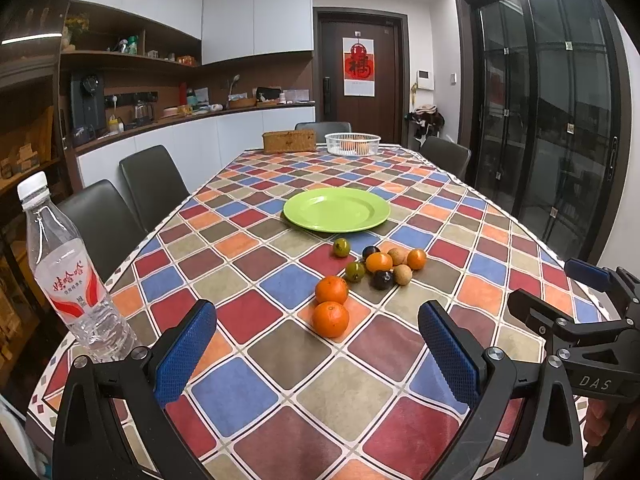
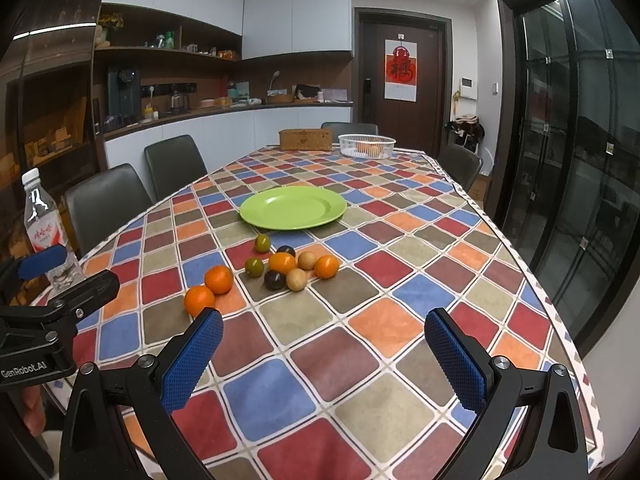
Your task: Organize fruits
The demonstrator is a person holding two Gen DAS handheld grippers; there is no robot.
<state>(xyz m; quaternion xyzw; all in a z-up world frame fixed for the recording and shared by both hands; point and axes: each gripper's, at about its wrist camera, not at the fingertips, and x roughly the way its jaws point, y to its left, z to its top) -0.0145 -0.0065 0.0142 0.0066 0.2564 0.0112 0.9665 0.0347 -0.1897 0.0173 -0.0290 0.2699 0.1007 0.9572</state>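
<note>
Several small fruits lie loose on the checked tablecloth: two oranges (image 1: 331,307) (image 2: 209,290) nearest me, then a cluster (image 1: 382,266) (image 2: 292,266) of small orange, green, dark purple and tan fruits. An empty green plate (image 1: 337,209) (image 2: 293,207) sits just beyond them. My left gripper (image 1: 318,344) is open and empty, low over the near table, short of the oranges. My right gripper (image 2: 324,350) is open and empty, to the right of the oranges. Each gripper shows at the edge of the other's view.
A water bottle (image 1: 66,276) (image 2: 44,226) stands at the near left table edge. A white basket (image 1: 352,143) (image 2: 367,145) with fruit and a wicker box (image 1: 289,141) (image 2: 305,139) stand at the far end. Dark chairs (image 1: 152,184) line the left side.
</note>
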